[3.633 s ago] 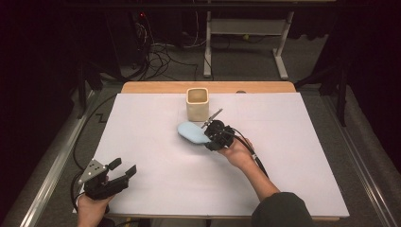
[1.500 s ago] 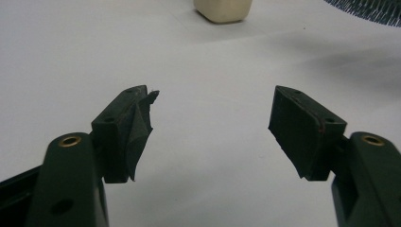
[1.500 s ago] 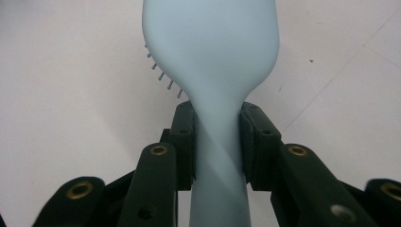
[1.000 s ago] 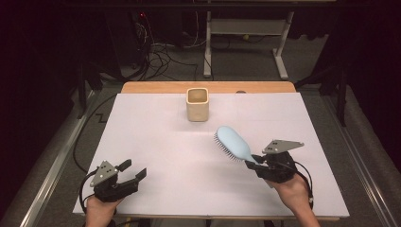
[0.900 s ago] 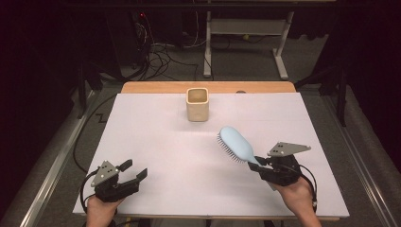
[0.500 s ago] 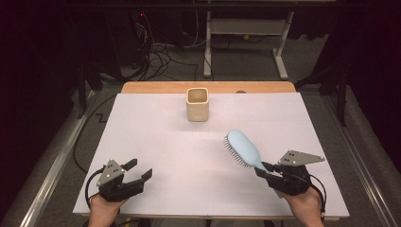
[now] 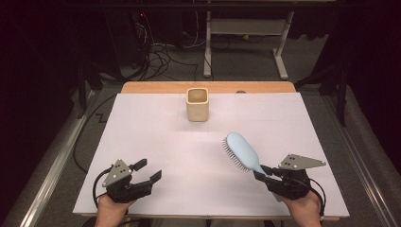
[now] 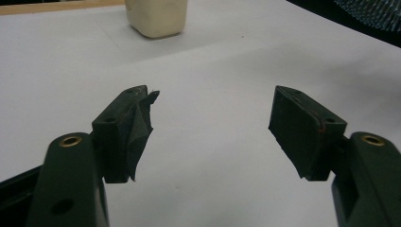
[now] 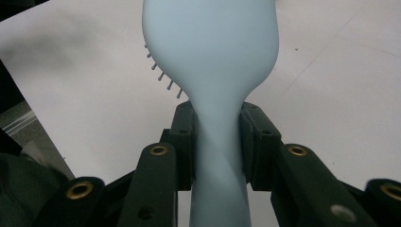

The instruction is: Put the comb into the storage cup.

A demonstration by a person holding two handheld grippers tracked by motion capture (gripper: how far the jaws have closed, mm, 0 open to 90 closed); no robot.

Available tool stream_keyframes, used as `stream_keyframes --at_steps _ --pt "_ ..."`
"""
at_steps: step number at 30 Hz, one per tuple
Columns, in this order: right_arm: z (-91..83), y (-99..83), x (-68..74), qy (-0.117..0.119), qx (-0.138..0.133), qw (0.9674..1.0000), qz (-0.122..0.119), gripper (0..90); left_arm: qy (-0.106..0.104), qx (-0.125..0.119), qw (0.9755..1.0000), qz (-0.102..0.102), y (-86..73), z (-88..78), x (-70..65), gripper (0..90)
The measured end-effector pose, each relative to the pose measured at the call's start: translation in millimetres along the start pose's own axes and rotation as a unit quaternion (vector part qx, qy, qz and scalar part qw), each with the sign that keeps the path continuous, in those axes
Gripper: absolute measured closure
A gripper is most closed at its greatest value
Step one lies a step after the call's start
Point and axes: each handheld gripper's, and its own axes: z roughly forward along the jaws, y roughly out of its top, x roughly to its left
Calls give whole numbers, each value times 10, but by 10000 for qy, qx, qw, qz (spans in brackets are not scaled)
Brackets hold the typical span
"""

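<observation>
Nearest me, at the table's front edge, my left gripper [image 7: 145, 171] hovers with its jaws apart and nothing between them, free to help if needed. Across at the front right, my right gripper [image 7: 265, 172] is clamped on the handle of the light blue hairbrush [image 7: 242, 153], pads squeezing the narrow neck so the head juts forward over the white table [image 7: 156, 127], bristles facing left. Farther off, near the back edge, stands the cream cup [image 7: 197, 104], upright with its mouth open, probably where I'd stand the brush.

Left gripper [image 8: 213, 123] jaws apart over white table [image 8: 213, 61], cream cup [image 8: 156, 16] beyond
</observation>
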Motion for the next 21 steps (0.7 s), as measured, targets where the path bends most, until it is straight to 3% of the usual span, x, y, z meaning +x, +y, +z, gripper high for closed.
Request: stream_keyframes --at_steps 21 --pt "43 -18 8 63 22 10000 44 707 -493 153 9983 282 148 262 -276 302"
